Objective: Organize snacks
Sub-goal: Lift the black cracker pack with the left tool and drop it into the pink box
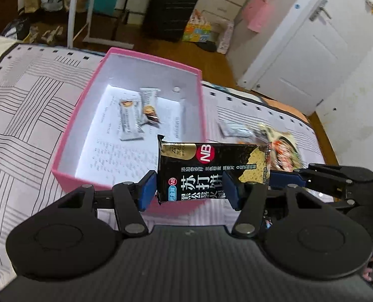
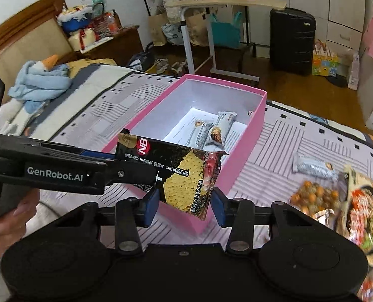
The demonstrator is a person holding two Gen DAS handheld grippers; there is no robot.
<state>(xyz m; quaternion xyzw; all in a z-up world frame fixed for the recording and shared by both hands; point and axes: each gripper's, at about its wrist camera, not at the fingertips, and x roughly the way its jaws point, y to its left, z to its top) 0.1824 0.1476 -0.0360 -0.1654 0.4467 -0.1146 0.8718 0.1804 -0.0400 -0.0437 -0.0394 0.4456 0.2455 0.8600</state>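
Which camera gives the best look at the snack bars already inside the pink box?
The left wrist view: the pink box lies open below it, so both snack bars show nearly whole. In the right wrist view the black cracker packet covers part of the box, and the bars look smaller.

Cracker pack point(image 1: 211, 171): black, glossy, "NB" logo, held above the box's near corner.
Box point(image 1: 73, 136): pink, open, white inside, on the bed.
Bars point(image 1: 129, 120): two grey wrappers lying inside the box.
Loose snacks point(image 2: 314, 167): on the bed beside the box.
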